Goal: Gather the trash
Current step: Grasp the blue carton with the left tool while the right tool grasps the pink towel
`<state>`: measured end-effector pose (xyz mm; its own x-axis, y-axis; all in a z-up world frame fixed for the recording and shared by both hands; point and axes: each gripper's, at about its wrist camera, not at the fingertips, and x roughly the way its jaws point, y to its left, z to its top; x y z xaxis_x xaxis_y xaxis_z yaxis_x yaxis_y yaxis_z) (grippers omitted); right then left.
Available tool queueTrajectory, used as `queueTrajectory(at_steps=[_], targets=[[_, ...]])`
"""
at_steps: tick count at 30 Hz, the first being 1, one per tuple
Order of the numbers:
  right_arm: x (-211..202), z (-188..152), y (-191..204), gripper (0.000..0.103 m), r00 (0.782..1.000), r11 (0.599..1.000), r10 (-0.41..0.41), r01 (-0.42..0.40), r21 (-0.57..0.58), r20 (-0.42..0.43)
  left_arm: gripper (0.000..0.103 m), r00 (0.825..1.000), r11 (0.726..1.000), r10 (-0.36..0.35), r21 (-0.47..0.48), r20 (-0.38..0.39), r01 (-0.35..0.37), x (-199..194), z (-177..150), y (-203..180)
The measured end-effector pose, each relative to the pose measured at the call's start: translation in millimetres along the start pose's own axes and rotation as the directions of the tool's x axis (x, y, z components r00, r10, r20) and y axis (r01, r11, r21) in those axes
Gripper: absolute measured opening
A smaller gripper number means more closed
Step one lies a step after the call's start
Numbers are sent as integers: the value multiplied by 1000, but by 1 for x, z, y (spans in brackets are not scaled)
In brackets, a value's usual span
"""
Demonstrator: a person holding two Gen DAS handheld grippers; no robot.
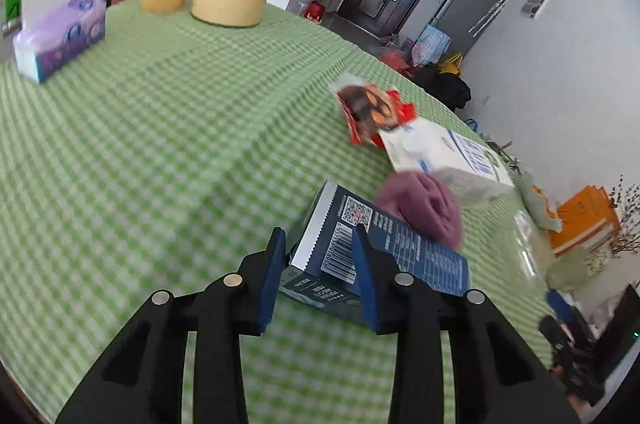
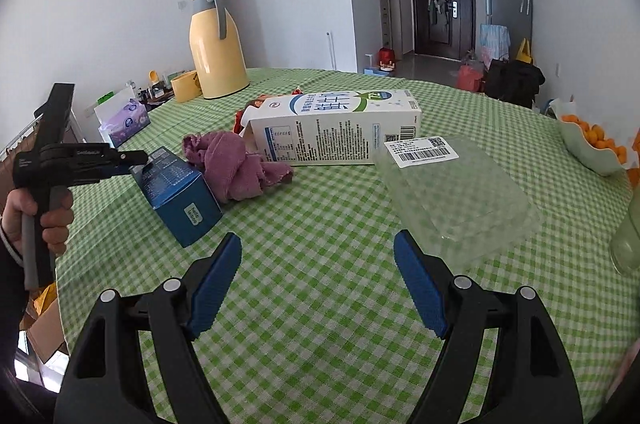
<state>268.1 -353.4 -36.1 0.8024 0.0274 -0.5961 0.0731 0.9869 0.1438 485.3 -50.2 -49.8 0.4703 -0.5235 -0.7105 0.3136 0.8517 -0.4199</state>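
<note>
left tool (image 1: 320, 264) straddles the blue box (image 1: 384, 252), grip unclear; right tool (image 2: 318, 284) gapes empty; next, lift box off worktop (image 2: 320, 224).

Left tool (image 1: 320, 244): black frame, blue ribbed pads, silver rivets.
Right tool (image 2: 318, 252): the same build.
Sleeve (image 2: 6, 236): dark, striped cuff.

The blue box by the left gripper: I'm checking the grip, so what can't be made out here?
- Left wrist view: pad contact on the blue box; motion blur and the gripper cover its edges.
- Right wrist view: the box's gripped end, hidden behind the left gripper.
- Snack wrapper: print blurred.
</note>
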Motion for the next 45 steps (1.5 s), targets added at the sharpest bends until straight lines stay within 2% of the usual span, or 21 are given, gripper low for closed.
queueTrajectory(at_steps=[5,6,7,8,9,10,12,14,16,17,19,23,24,25,26,28,30,33,35,40,45], targets=[[3,-1,5,75,1000,1000,16,-16,-10,0,30,984,994,-113,-19,-137,111,-13,-47,-35],[0,0,4,75,1000,1000,20,-20,-14,4,41,977,986,-156,39,-146,164,-22,-58,-47],[-2,0,4,75,1000,1000,17,-17,-14,7,61,975,976,-172,112,-138,188,-31,-64,-60],[-4,0,2,75,1000,1000,13,-13,-13,10,72,977,959,-177,204,-116,198,-40,-71,-71],[-5,1,-1,75,1000,1000,9,-9,-11,13,93,980,938,-177,286,-95,197,-45,-74,-81],[-7,2,-3,75,1000,1000,5,-5,-6,15,96,980,897,-183,394,-77,199,-47,-80,-91],[-10,3,-8,75,1000,1000,-7,7,5,19,96,992,844,-107,522,-61,123,-34,-84,-102],[-14,2,-12,75,1000,1000,-16,16,8,21,96,1000,822,-7,569,-20,18,-14,-78,-103],[-19,1,-15,75,999,1000,-28,28,8,21,96,998,798,49,600,34,-60,2,-73,-102],[-21,0,-17,75,999,999,-36,36,7,17,96,997,789,69,609,43,-81,9,-71,-102],[-24,-3,-22,75,998,999,-54,54,10,13,96,998,780,60,624,0,-47,22,-69,-99],[-27,-4,-30,75,997,996,-81,80,23,6,95,993,823,76,568,-86,-14,40,-71,-88],[-27,-4,-30,76,997,997,-78,78,22,6,79,993,839,71,543,-92,-10,41,-71,-83],[-27,-3,-28,75,997,997,-77,77,18,6,73,995,862,42,506,-95,12,37,-70,-78],[-26,-1,-26,75,997,997,-81,80,14,7,72,996,880,18,475,-82,23,31,-71,-75],[-22,3,-18,75,998,998,-66,66,-5,9,70,999,887,-28,460,-30,38,5,-81,-75],[-15,9,-6,75,999,999,-44,44,-30,10,68,1000,888,0,459,1,-1,-18,-85,-75],[2,21,14,75,1000,998,2,-2,-68,4,65,995,917,5,396,95,-42,-63,-85,-59],[19,31,27,75,999,996,31,-32,-86,-10,63,992,936,43,341,121,-82,-83,-82,-48],[73,57,66,75,988,982,133,-142,-125,-76,62,963,957,138,220,230,-190,-126,-78,-20],[134,68,105,75,988,969,59,-92,-231,-142,62,939,959,202,139,279,-248,-153,-81,0]])
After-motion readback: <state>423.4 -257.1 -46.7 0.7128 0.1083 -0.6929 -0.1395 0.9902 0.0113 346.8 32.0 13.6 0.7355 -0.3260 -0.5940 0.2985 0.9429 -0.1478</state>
